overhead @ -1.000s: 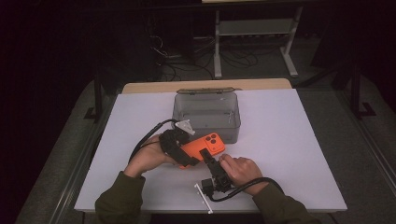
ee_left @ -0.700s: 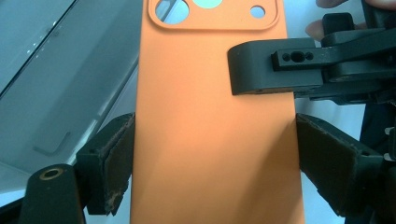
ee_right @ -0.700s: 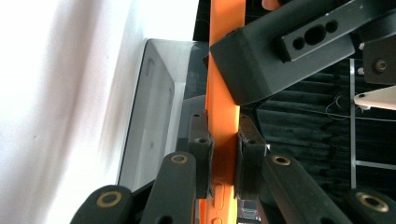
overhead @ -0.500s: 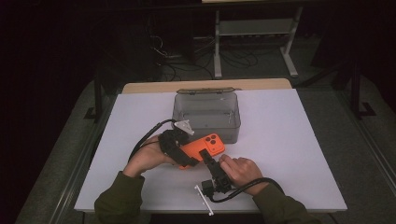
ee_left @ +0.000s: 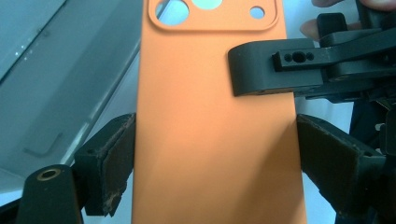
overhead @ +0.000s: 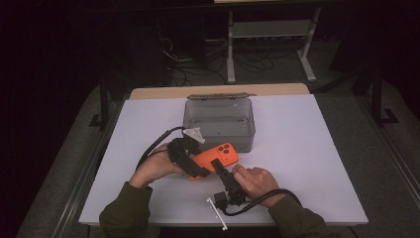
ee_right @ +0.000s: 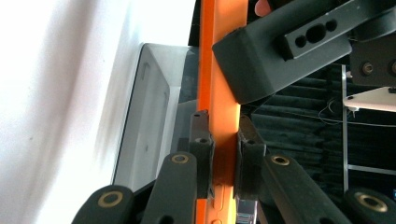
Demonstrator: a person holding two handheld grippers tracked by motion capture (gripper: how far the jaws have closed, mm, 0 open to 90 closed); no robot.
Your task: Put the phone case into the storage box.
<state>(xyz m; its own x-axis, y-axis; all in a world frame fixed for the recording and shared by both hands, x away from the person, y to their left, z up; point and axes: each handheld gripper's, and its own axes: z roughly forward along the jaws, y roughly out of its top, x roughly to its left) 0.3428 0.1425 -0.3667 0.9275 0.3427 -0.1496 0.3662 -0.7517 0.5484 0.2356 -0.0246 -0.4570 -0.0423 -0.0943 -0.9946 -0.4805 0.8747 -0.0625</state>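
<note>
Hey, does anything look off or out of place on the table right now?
Nothing looks damaged or spilled. The orange phone case is held off the white table between both grippers. The right gripper pinches its edge; the left gripper has just been opening, its pads flanking the case. A small white part lies loose near the front edge.

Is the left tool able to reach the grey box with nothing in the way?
Probably yes. The left tool sits just in front of the grey box, with bare table between them. But the orange phone case lies between its jaws, and the right tool pinches it too.
</note>
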